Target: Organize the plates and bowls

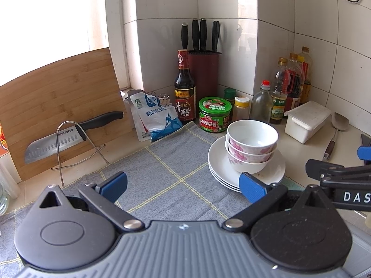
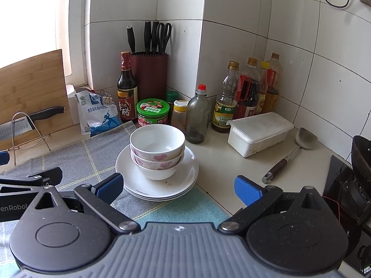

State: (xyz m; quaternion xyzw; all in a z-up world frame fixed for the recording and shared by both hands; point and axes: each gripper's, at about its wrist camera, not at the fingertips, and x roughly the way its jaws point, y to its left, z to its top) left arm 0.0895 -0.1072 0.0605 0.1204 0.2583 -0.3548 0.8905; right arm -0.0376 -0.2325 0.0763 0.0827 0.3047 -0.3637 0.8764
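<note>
Three white bowls [image 1: 251, 144] [image 2: 157, 149] with pink flower print sit nested on a stack of white plates [image 1: 219, 164] [image 2: 185, 173], at the right edge of a grey checked cloth [image 1: 167, 166] [image 2: 76, 157]. My left gripper [image 1: 183, 186] hovers open over the cloth, its right finger just in front of the plates' near rim. My right gripper [image 2: 178, 188] is open too, a little short of the stack, with the plates' front edge between its blue fingers. Neither gripper holds anything.
Behind the stack stand a green-lidded jar [image 2: 152, 113], a vinegar bottle [image 2: 126, 88], a knife block [image 2: 149, 74], oil bottles [image 2: 250, 90], a salt bag [image 2: 98, 115]. A white lidded box [image 2: 259, 132] and spatula [image 2: 292, 153] lie right. A cutting board with knife [image 1: 55, 113] leans left. A stove [image 2: 347, 185] is far right.
</note>
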